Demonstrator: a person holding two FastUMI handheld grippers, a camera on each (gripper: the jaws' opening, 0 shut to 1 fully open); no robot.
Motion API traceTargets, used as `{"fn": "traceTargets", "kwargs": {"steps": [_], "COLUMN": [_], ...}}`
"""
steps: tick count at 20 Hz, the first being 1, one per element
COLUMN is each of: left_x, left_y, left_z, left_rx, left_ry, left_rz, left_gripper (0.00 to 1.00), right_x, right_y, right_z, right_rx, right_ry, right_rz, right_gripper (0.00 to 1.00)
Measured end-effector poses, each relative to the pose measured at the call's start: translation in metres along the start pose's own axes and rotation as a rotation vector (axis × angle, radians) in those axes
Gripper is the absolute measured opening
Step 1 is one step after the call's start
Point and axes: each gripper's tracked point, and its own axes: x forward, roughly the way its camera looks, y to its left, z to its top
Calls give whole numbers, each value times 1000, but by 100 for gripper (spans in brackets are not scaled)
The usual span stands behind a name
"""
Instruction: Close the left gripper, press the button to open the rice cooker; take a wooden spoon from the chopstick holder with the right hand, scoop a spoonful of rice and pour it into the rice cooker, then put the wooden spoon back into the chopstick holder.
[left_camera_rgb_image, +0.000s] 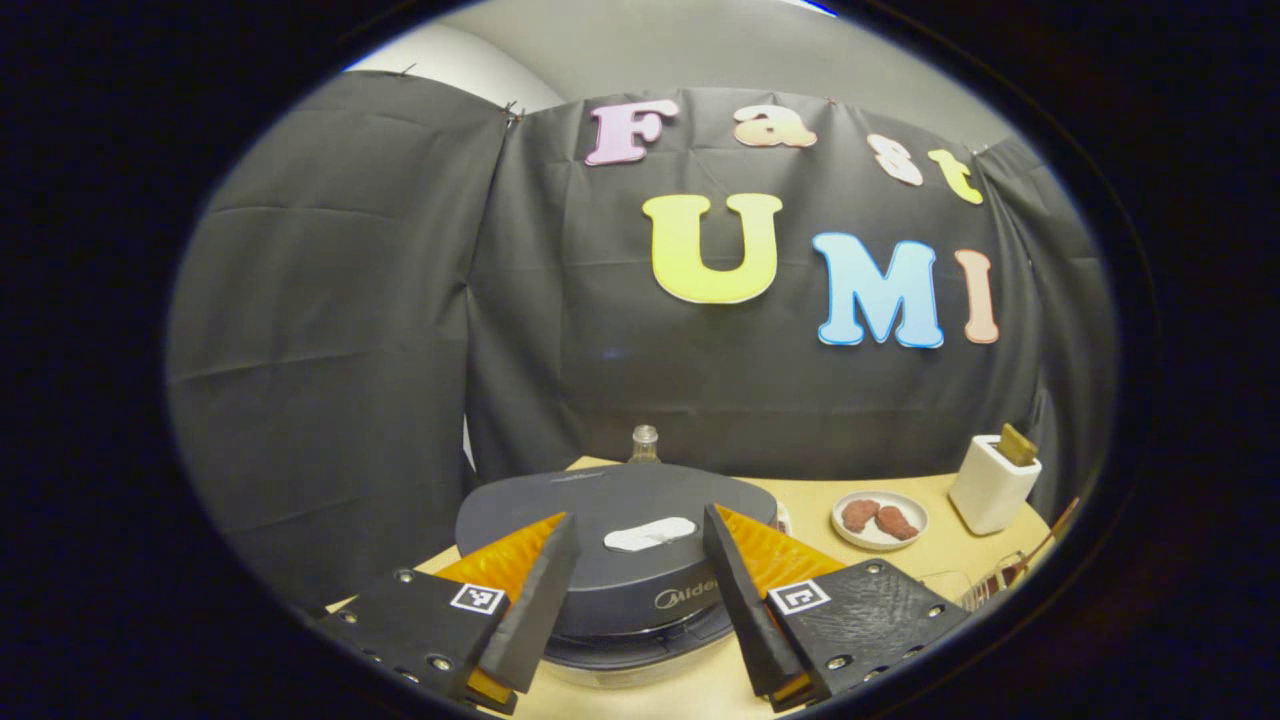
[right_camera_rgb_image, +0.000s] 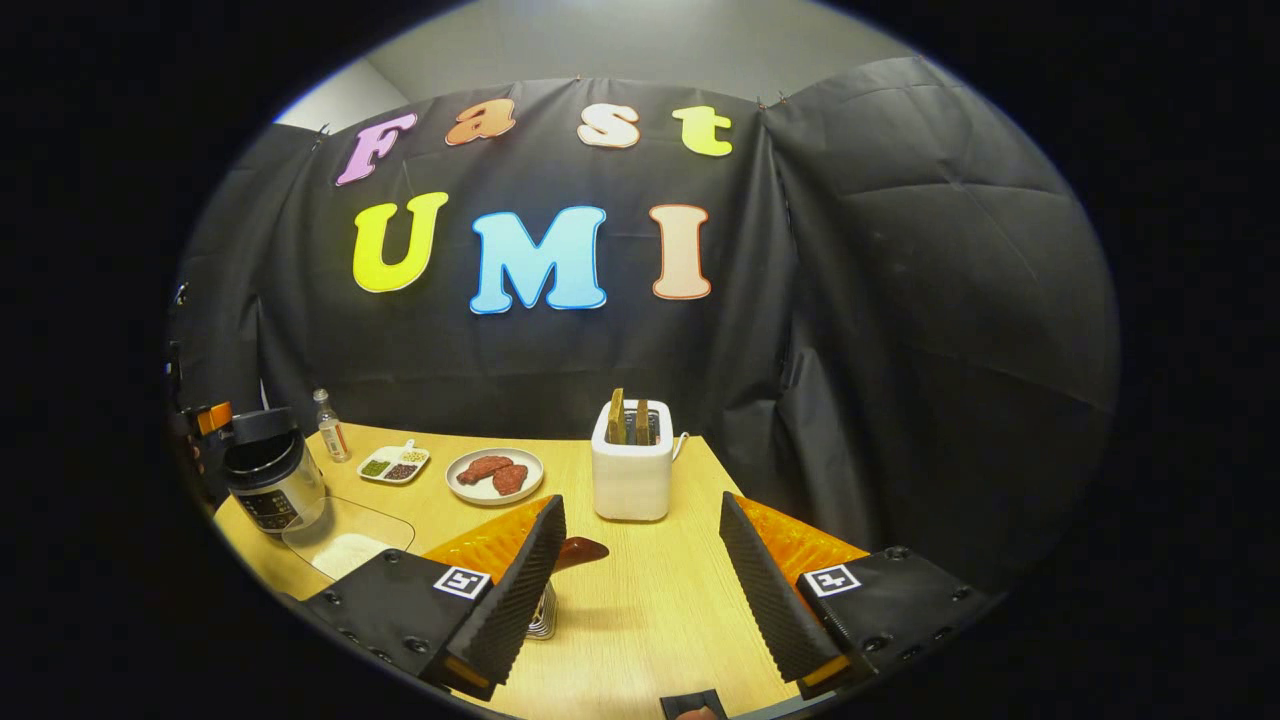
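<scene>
Two fingers of the left gripper (left_camera_rgb_image: 640, 590) spread wide at the bottom of the left gripper view, nothing between them. Straight ahead and just beyond the fingertips: rice cooker (left_camera_rgb_image: 610, 570), dark lid down, pale oval patch (left_camera_rgb_image: 650, 534) on top of the lid lying in the gap between the fingers. Behind the cooker, small clear bottle (left_camera_rgb_image: 645, 443) poking up over the lid's far edge. Ahead and to the right, well apart from the fingers: white plate (left_camera_rgb_image: 880, 520) with two reddish-brown pieces on it. Farther right still, white chopstick holder (left_camera_rgb_image: 992, 484) upright on the wooden table (left_camera_rgb_image: 930, 570), a brownish handle tip sticking out of its top. Low at the right edge, something of clear glass, too blurred to tell.

Right gripper view next. Right gripper (right_camera_rgb_image: 640, 580) also spread wide, gripping nothing. Dead ahead, a little beyond the fingertips, between them: chopstick holder (right_camera_rgb_image: 632, 470), two wooden handles (right_camera_rgb_image: 628, 418) standing in it. Just behind the left finger, a brown rounded object (right_camera_rgb_image: 580, 550) on the table, partly hidden, kind unclear. Ahead-left: plate (right_camera_rgb_image: 495, 475) with the reddish pieces, then a small divided dish (right_camera_rgb_image: 393, 464) of green and dark bits, then the bottle (right_camera_rgb_image: 329, 425). Far left: rice cooker (right_camera_rgb_image: 268, 482), lid shut as far as can be told, and beside it toward the gripper a clear tray (right_camera_rgb_image: 345, 540) with white rice in it.
</scene>
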Motion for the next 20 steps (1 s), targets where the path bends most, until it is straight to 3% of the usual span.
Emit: {"fn": "traceTargets", "kwargs": {"steps": [14, 17, 20], "left_x": [2, -1, -6], "left_y": [-7, -7, -9], "left_z": [-68, -58, -51], "left_rx": [43, 67, 52], "left_ry": [34, -44, -27], "left_rz": [43, 48, 54], "left_gripper": [82, 84, 82], "right_x": [-7, -11, -18], "right_y": [-20, -20, -18], "right_z": [4, 7, 16], "right_rx": [-18, -15, -25], "right_ry": [-10, -20, -47], "right_rz": [0, 13, 35], "right_gripper": [98, 99, 94]}}
